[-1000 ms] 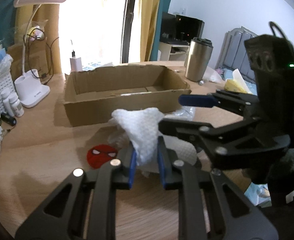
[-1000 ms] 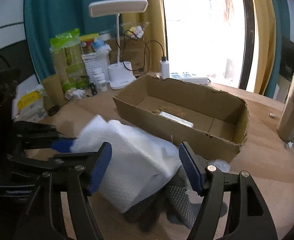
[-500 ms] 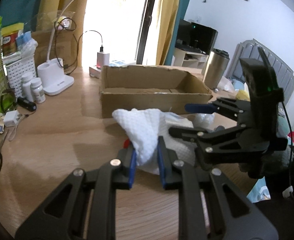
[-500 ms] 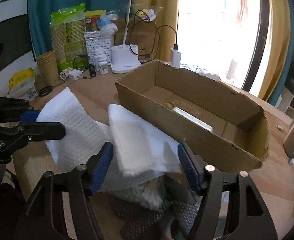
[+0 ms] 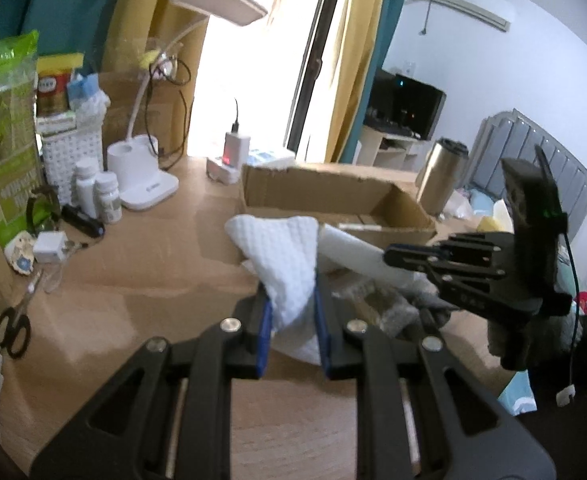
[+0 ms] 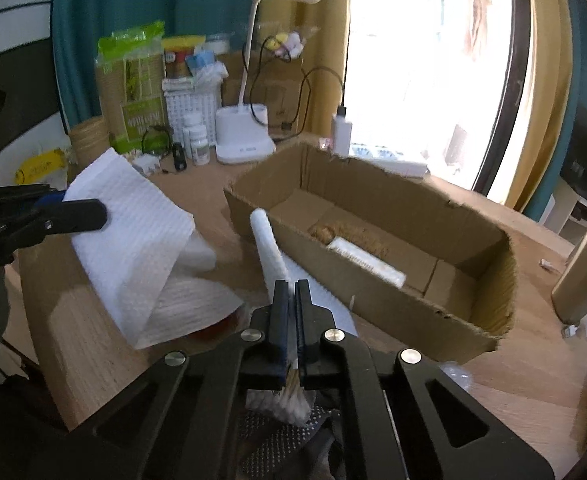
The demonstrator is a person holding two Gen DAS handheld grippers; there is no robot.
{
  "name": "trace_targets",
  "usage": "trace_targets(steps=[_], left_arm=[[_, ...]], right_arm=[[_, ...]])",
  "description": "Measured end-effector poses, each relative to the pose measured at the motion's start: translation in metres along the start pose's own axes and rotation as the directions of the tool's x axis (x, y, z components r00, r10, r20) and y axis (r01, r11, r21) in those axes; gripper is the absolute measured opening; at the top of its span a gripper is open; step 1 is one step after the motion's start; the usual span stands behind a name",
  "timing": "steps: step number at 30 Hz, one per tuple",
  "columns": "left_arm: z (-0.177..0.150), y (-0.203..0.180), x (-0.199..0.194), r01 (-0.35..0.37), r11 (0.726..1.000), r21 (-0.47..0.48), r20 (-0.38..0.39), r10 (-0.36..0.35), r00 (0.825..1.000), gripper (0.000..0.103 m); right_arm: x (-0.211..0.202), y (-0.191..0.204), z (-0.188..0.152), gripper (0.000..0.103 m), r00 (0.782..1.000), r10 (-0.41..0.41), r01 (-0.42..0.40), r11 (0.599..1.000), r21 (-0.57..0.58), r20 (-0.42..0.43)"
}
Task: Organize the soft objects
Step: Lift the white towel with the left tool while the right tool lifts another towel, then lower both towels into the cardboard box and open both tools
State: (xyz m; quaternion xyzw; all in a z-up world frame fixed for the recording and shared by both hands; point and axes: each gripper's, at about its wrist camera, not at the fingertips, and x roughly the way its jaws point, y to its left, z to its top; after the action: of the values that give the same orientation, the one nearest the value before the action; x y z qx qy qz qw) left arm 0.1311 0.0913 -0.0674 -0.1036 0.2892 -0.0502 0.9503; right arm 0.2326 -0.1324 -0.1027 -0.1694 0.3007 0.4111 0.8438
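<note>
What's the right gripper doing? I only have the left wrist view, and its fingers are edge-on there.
Observer: The right gripper has just been closing. Its fingers now pinch a folded ridge of the white cloth.
Operator: Anything in the box?
Observer: A flat white strip lies on the floor of the cardboard box, with brown crumbs beside it.
Operator: Anything under the cloth?
Observer: A red edge peeks out beneath it on the table.
</note>
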Motion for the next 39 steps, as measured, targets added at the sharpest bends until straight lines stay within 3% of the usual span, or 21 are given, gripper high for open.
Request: trace_targets(steps=[19, 33, 39], left_arm=[[0.073, -0.021, -0.013, -0.001, 0.997, 0.077, 0.183, -0.013, 0.983, 0.019], [0.124, -0.037, 0.009, -0.002, 0.991, 0.131, 0.26, -0.032, 0.965, 0.019], [0.134, -0.032, 0.036, 0.0, 0.992, 0.126, 0.242, -0.03, 0.97, 0.019]], right_arm=[[-0.078, -0.029, 0.025, 0.003, 0.978, -0.084, 0.079, 0.996, 0.033, 0.192], [-0.083, -0.075, 0.038, 0.003, 0.961, -0.152, 0.142, 0.988, 0.062, 0.233], [-0.067, -0.094, 0.041, 0.003, 0.963, -0.172, 0.16, 0.984, 0.073, 0.21]])
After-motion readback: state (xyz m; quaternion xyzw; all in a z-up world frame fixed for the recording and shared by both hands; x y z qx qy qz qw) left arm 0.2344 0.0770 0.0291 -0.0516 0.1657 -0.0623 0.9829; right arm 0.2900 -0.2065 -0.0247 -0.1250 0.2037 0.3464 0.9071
